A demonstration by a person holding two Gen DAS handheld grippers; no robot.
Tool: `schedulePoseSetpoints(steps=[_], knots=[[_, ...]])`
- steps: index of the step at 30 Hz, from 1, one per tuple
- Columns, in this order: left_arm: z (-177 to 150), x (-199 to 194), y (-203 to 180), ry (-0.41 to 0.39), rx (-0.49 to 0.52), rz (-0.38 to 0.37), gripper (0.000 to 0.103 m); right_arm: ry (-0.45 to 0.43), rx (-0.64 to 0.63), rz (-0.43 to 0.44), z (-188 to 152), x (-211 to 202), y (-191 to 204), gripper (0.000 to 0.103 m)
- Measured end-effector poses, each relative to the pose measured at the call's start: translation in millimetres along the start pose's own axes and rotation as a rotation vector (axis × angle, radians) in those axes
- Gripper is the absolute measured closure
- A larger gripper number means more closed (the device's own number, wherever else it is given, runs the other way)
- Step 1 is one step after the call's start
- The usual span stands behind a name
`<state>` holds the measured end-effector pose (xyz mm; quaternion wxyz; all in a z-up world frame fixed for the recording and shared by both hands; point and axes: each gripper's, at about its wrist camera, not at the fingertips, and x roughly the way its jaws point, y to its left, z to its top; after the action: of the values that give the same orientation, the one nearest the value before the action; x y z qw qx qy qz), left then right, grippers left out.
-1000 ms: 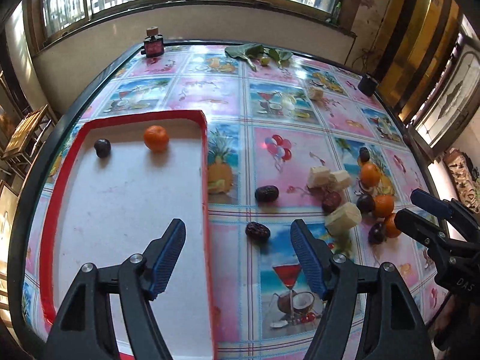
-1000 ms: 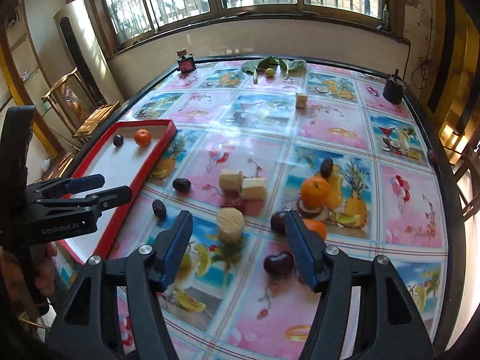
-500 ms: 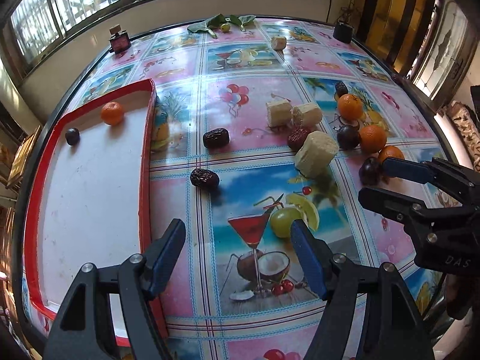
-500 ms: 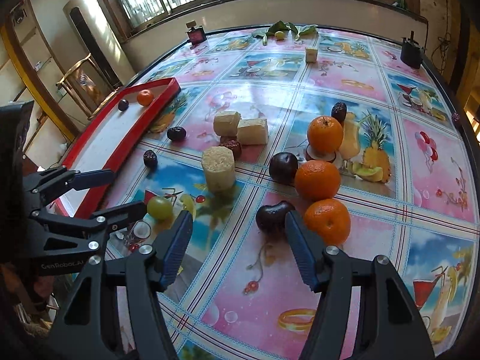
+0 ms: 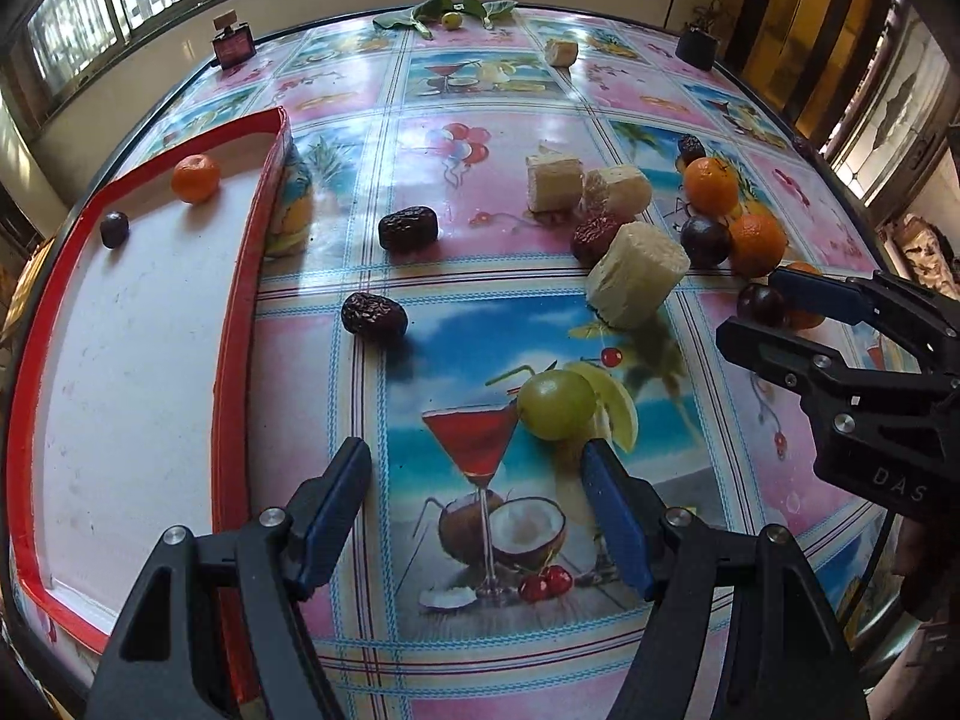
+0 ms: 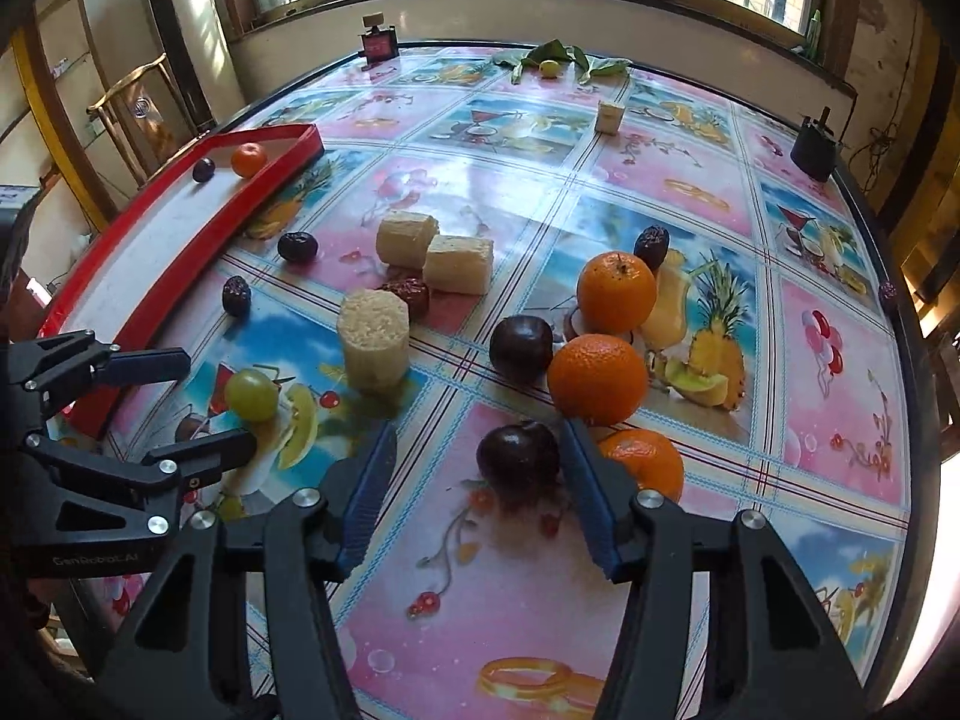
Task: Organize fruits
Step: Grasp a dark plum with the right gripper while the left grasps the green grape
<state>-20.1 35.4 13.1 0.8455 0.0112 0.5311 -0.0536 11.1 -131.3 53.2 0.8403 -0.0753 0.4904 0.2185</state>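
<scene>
At the tabletop's left edge sits the red tray [image 5: 237, 324], with a small orange [image 5: 195, 178] and a dark plum [image 5: 114, 229] in its far corner. Just right of the tray's long wall lie two dates [image 5: 374, 314], one beyond the other. The left hand-held gripper [image 5: 477, 483] hovers low near the near edge, fingers spread wide and holding nothing; the green grape [image 5: 557, 404] lies just ahead of it, toward its right finger. Being round, the grape has no long axis to line up with.

Further right stands the pale sugarcane piece [image 6: 373, 339], then the fruit cluster. The right hand-held gripper [image 6: 477, 483] is also spread and empty, pitched down at the tabletop, with a dark plum [image 6: 519, 459] between its fingertips, seemingly touching the right finger. An orange [image 6: 645, 462] sits just outside that finger, two more oranges and another plum beyond.

The right hand is nearer its fruit; closing looks like the next step, and the finger may nudge the neighbouring orange.
</scene>
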Motion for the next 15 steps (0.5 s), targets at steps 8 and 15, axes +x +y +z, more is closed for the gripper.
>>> schedulePoseSetpoints(steps=[8, 15], knots=[[15, 6, -3, -0.003, -0.031, -0.061, 0.032, 0.0, -0.021, -0.002, 0, 1, -1, 0.045], [12, 1, 5, -0.019, -0.052, -0.101, 0.078, -0.005, -0.01, 0.068, -9, -4, -3, 0.048]])
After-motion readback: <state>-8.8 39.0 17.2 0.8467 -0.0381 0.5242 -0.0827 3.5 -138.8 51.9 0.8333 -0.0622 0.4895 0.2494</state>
